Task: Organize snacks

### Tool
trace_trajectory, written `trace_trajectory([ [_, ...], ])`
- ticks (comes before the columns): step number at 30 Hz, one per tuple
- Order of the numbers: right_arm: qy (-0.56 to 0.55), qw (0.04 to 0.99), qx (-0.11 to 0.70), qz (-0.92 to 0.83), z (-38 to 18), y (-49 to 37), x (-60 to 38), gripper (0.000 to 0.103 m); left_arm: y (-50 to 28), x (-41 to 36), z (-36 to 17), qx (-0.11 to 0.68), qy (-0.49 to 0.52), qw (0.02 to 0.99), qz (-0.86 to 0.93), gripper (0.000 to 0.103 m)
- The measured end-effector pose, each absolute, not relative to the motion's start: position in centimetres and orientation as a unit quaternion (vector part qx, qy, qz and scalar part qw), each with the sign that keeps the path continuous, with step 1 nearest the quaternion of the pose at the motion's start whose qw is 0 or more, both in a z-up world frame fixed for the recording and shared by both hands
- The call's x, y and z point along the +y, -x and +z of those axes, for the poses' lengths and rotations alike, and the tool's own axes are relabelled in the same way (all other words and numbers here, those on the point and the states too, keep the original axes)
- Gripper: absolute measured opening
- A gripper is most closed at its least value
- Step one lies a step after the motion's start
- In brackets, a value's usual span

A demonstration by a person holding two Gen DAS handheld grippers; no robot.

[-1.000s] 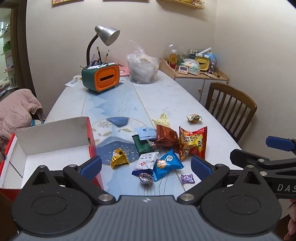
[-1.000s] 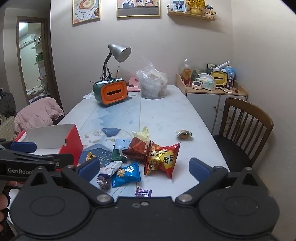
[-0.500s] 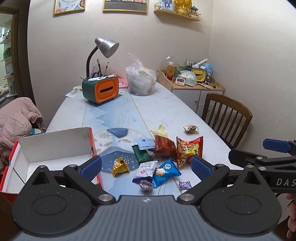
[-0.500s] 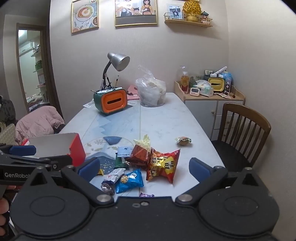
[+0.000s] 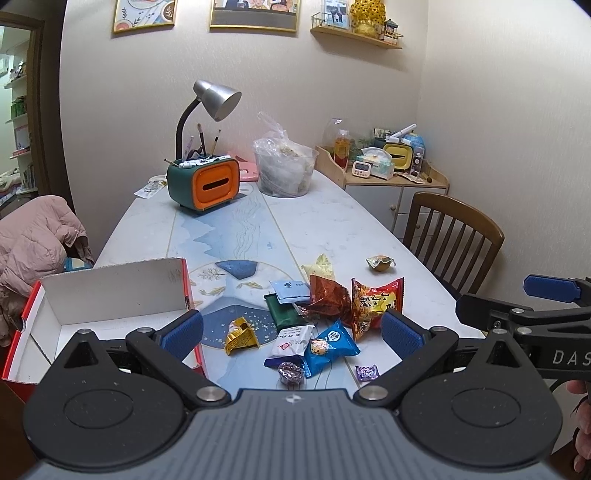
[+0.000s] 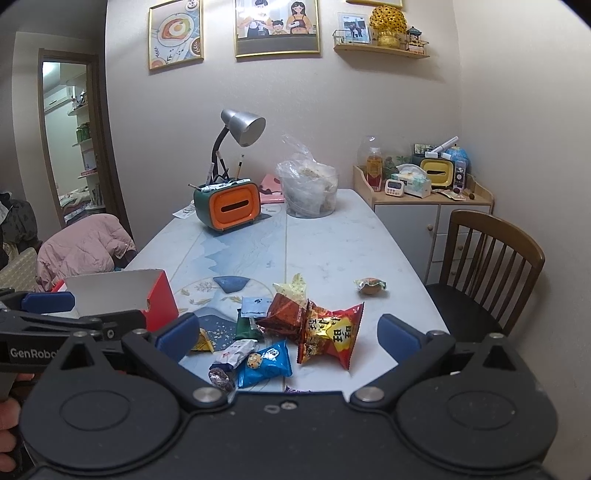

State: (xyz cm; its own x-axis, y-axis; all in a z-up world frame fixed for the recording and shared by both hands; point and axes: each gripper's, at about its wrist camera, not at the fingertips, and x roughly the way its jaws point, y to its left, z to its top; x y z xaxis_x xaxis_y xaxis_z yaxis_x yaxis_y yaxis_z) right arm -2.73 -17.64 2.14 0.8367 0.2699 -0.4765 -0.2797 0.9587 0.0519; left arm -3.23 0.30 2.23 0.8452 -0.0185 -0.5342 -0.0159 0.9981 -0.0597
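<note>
Snacks: a loose pile (image 5: 317, 321) is lying near the front edge of the table, just right of the box; among them are a red-and-yellow bag (image 5: 375, 304), a blue cookie packet (image 5: 330, 345), a brown bag (image 5: 328, 299), a gold wrapper (image 5: 240, 332) and a small purple candy (image 5: 366, 372).
Stray snack: one small wrapped piece (image 5: 380, 263) is sitting apart, toward the chair side.
Box: a red box with a white inside (image 5: 110, 295) is standing open at the table's left front, with nothing showing in it.
Left gripper (image 5: 291, 332): it is hovering above the pile with its blue-padded jaws spread wide, holding nothing.
Right gripper (image 6: 288, 332): it is also hanging over the pile with jaws wide apart and nothing between them.
Table (image 5: 332, 229): a pale marbled top with a blue landscape print is running down the middle.
Far end: an orange-and-green holder (image 5: 203, 184), a grey lamp (image 5: 216, 99) and a clear bag-lined tub (image 5: 286, 170) are standing there.
Room: a wooden chair (image 5: 454, 240), a corner cabinet (image 5: 388, 195), framed pictures (image 6: 277, 27) and a pink jacket (image 5: 33, 236) are showing around the table.
Writing: "GenRobo" and "DAS" are reading on the gripper bodies, both cut off; the red bag's characters are too distorted to read.
Hidden: the purple candy is mostly covered by the gripper body in the right view.
</note>
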Motion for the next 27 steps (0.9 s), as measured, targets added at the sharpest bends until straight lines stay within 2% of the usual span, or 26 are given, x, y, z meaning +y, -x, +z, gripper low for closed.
trace_trajectory([
  [27,0.011,0.952,0.249,0.177,2.1,0.7,-19.5,0.103,1.8,-1.4,2.1,0.293,0.039,0.955,0.025,0.103],
])
